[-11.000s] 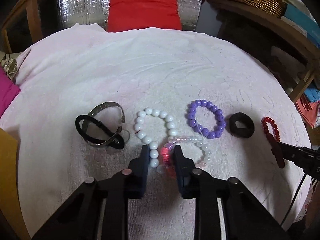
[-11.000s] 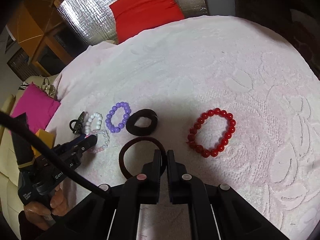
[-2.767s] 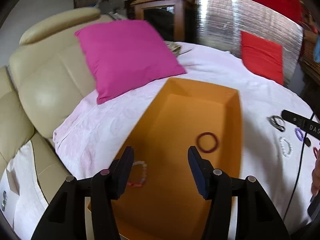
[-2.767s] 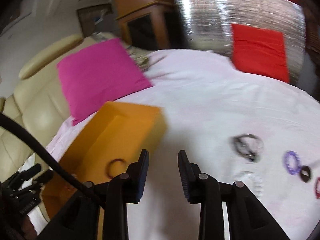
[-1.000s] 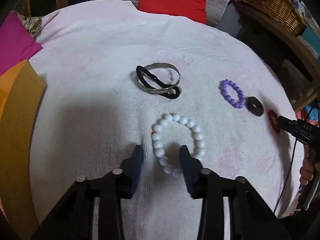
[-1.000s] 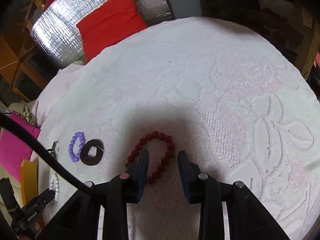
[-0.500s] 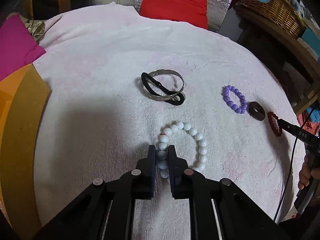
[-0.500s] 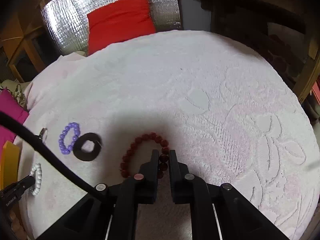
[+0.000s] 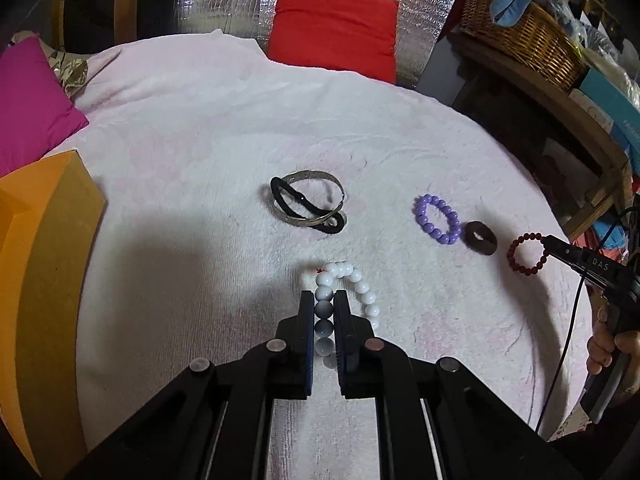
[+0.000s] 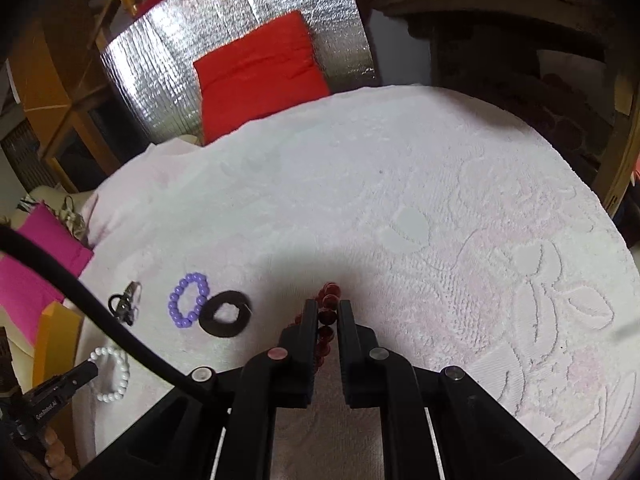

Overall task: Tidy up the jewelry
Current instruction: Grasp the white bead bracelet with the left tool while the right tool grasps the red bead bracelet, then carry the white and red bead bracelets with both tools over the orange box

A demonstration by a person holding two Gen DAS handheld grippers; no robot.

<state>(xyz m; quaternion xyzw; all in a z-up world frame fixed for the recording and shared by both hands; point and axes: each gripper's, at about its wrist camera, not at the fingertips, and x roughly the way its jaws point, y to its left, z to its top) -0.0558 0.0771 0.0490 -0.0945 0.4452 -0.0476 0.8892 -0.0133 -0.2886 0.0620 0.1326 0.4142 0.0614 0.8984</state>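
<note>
My left gripper point(image 9: 324, 300) is shut on the white bead bracelet point(image 9: 362, 288), which hangs lifted off the pale cloth. My right gripper point(image 10: 328, 307) is shut on the dark red bead bracelet point(image 10: 329, 292), also raised; from the left wrist view that red bracelet point(image 9: 524, 254) dangles at the far gripper's tip. On the cloth lie a purple bead bracelet point(image 9: 436, 219), a black ring-shaped band point(image 9: 480, 238), and a silver bangle crossed with a black hair tie point(image 9: 306, 202). The orange box point(image 9: 44, 264) stands at the left.
The cloth-covered round table point(image 9: 200, 128) drops off at its right edge. A magenta cushion point(image 9: 28, 112) lies at the left and a red cushion point(image 9: 334, 28) at the back. A wicker basket point(image 9: 520, 28) sits on a wooden shelf at the right. A hand point(image 9: 608, 340) holds the other gripper.
Both grippers went from open around their bracelets to shut on them, then rose. The white and dark red bracelets now hang off the cloth.
</note>
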